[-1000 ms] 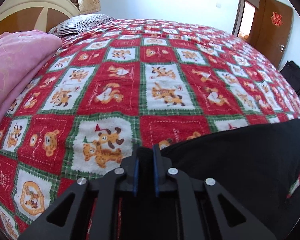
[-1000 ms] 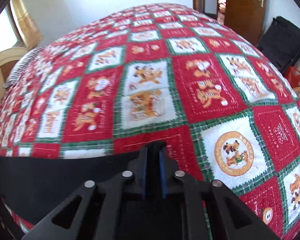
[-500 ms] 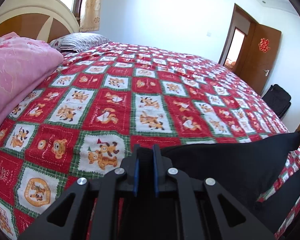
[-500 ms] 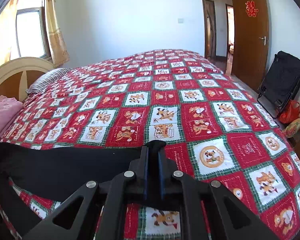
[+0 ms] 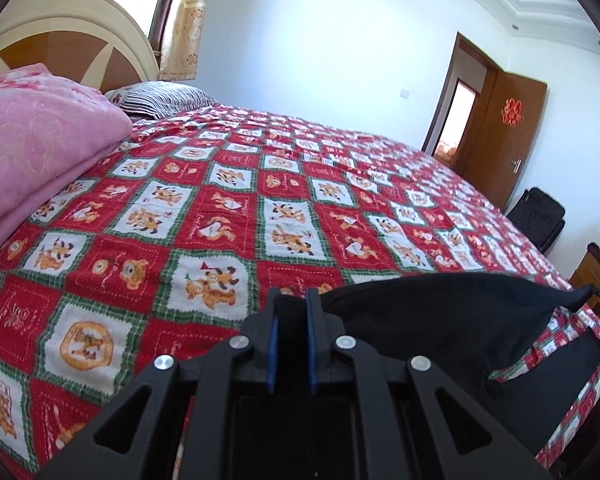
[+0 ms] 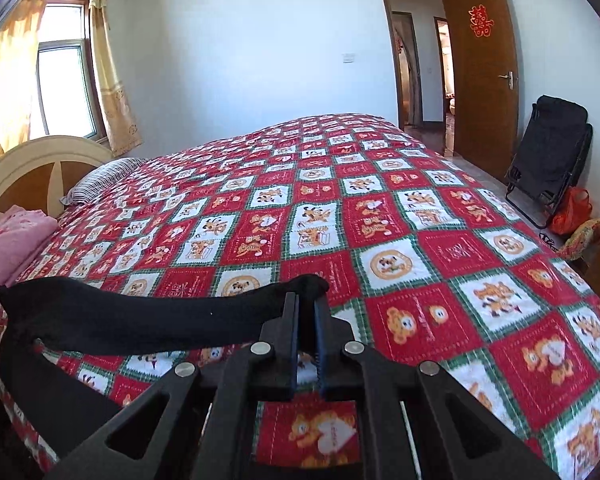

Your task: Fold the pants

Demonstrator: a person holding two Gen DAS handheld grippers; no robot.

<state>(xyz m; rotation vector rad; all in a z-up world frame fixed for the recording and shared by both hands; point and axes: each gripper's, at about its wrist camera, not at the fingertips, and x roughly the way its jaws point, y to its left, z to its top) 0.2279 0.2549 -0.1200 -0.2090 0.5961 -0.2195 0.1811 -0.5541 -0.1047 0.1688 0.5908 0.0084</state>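
Black pants hang stretched between my two grippers above the near edge of the bed. My left gripper is shut on one end of the black cloth, which runs off to the right. In the right wrist view the pants run off to the left, and my right gripper is shut on the other end, with a tuft of cloth sticking out past the fingertips. The lower part of the pants drops below the bed edge, out of sight.
The bed carries a red, white and green checked cartoon bedspread. A folded pink blanket and a striped pillow lie by the headboard at left. A black folding chair and an open brown door stand at right.
Both grippers have risen and tilted up with the pants. The views went from looking down at the bedspread to showing the walls, window and door. The cloth sags more between the grippers.
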